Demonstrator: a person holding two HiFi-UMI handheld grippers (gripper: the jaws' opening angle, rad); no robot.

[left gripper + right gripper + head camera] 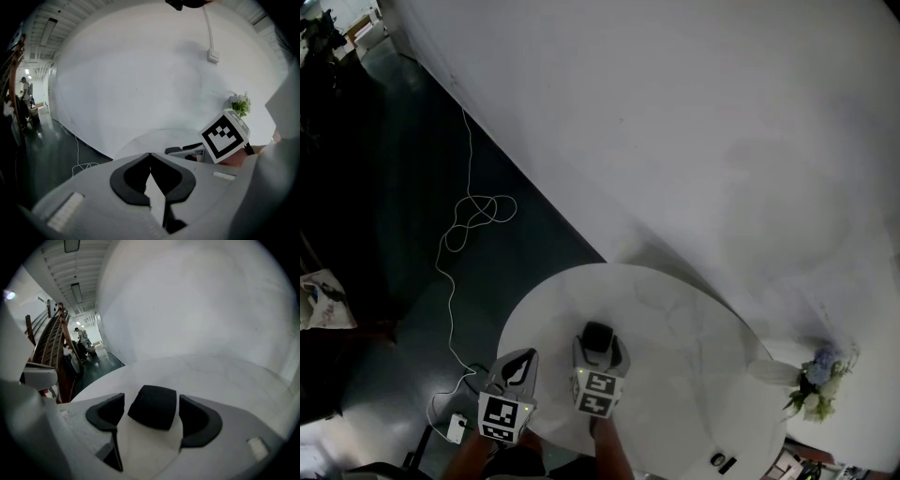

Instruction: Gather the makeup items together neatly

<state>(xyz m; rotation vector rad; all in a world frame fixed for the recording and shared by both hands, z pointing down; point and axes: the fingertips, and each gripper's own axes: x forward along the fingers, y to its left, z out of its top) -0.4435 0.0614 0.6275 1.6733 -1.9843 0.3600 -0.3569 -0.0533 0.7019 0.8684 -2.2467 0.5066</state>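
Observation:
A black, squarish makeup compact (597, 335) lies on the round white marble table (684, 328), near its front edge. My right gripper (599, 343) straddles it, pointing down. In the right gripper view the compact (153, 407) sits between the wide-open jaws of the right gripper (152, 403), with a thin strip of table showing on each side. My left gripper (518, 360) hovers at the table's left rim. In the left gripper view the left gripper (150, 157) is shut, tips touching, with nothing held. The right gripper's marker cube (224, 136) shows there too.
A small bunch of flowers (816, 377) stands off the table's right side. Two small dark items (722, 461) lie at the table's front right edge. A white cable (473, 216) and an adapter (456, 428) lie on the dark floor to the left.

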